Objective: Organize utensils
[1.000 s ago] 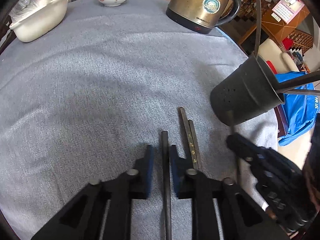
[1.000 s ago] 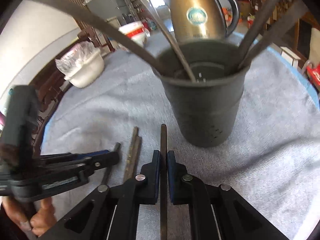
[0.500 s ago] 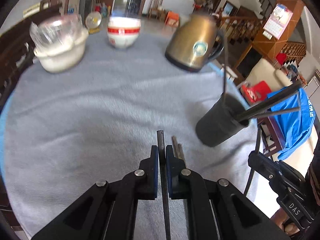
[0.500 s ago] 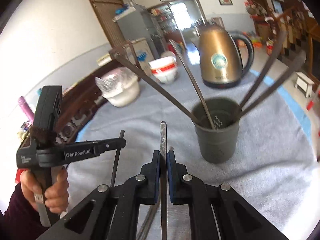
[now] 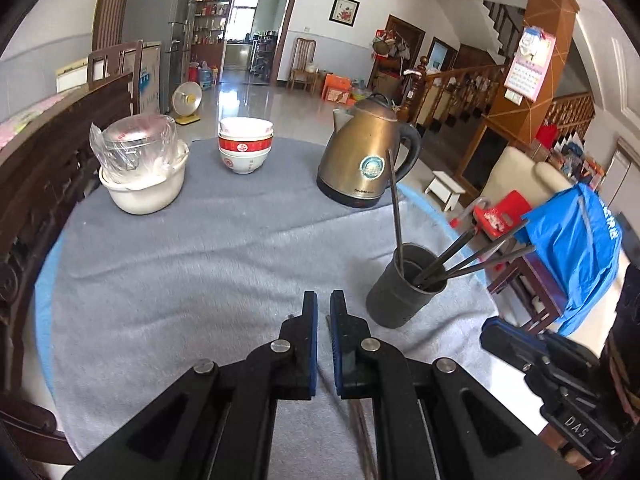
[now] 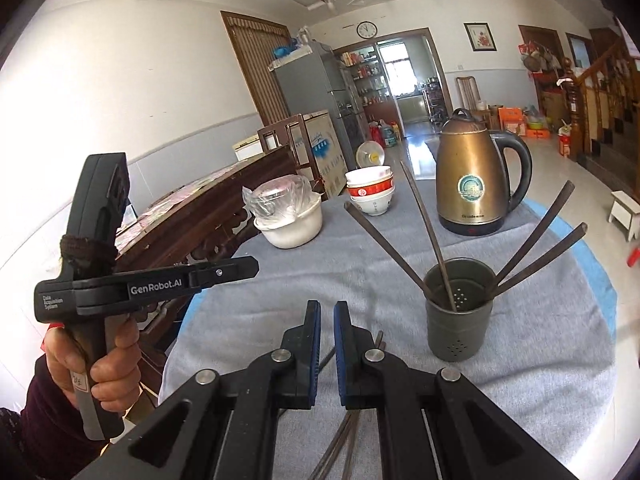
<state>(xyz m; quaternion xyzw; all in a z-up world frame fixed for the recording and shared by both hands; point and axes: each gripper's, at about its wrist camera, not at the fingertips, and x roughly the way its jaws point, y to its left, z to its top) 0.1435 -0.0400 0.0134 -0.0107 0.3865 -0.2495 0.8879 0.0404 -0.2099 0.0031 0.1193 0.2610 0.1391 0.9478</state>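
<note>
Both grippers hang above the grey cloth (image 5: 168, 280), left gripper (image 5: 324, 312) and right gripper (image 6: 327, 320) each pinched together on nothing. Four chopsticks lean in the dark holder (image 6: 458, 320); loose chopsticks (image 6: 340, 440) lie flat on the cloth underneath them.

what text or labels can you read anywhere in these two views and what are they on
"GenRobot.AI": side of the left gripper, right wrist view.
"Data Acquisition System": small print on the same gripper's body, just legible.
"DAS": body of the right gripper, left wrist view.
Kettle: round badge and a brand word near the base, too blurred to read.
Wall calendar, bowl mark, handle tag: unreadable.
</note>
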